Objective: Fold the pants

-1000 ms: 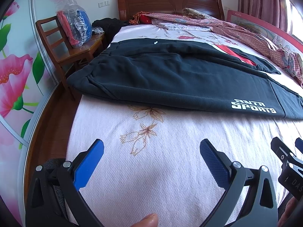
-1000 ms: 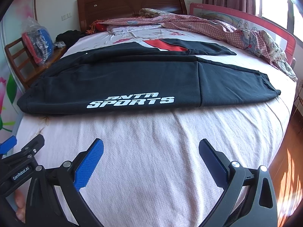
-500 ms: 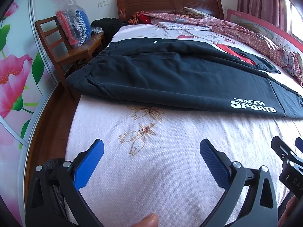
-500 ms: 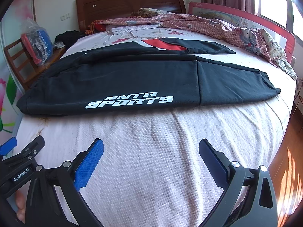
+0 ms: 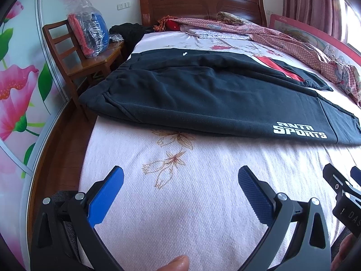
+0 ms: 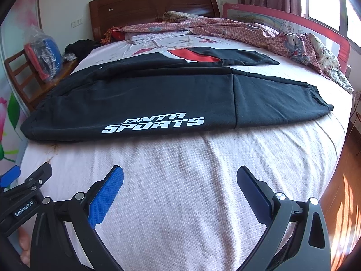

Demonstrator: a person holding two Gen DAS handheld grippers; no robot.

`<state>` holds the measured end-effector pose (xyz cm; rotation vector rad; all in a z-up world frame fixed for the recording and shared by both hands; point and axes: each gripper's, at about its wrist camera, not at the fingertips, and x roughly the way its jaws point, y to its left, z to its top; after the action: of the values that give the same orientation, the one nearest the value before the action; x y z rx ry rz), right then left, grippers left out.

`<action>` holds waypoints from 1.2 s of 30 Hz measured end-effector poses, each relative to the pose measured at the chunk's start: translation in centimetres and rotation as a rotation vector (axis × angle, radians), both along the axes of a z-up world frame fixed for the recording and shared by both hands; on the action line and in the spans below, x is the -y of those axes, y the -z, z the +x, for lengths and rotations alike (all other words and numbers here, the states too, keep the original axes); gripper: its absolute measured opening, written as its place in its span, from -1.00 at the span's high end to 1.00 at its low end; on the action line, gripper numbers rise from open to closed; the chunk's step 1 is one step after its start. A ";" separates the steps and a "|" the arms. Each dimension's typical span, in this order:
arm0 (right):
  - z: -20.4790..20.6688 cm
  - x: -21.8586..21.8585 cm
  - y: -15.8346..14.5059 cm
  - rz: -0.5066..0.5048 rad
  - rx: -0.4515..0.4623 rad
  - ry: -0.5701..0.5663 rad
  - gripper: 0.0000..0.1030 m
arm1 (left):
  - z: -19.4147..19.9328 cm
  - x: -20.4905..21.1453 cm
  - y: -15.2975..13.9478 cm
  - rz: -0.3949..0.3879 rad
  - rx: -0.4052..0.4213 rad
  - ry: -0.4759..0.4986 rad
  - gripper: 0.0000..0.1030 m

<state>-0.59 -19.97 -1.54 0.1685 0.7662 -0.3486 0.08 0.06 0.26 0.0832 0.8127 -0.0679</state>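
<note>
Black pants (image 5: 203,99) with a white "SPORTS" print and a red patch lie spread flat across the bed, waistband to the left, leg cuffs to the right (image 6: 293,99). My left gripper (image 5: 180,180) is open and empty above the pink sheet, short of the pants' near edge, toward the waistband end. My right gripper (image 6: 180,180) is open and empty above the sheet, in front of the printed leg. Each gripper's body shows at the edge of the other's view.
The bed's pink sheet (image 6: 180,158) fills the foreground. A checked quilt (image 6: 259,31) lies along the far right by a red rail (image 6: 315,29). A wooden chair (image 5: 74,52) with a plastic bag (image 5: 90,36) stands left of the bed. Wooden headboard (image 5: 198,2) at the back.
Both grippers have shifted very slightly over the sheet; the pants appear a little lower in the views. Jaws stay open.
</note>
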 end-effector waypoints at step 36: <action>0.0 0.2 -0.1 0.005 0.003 -0.003 -0.94 | 0.2 -0.1 0.1 -0.002 -0.009 -0.003 -0.96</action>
<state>-0.63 -20.16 -1.47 0.1720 0.7640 -0.3433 0.28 0.14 0.16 0.0797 0.8216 -0.0664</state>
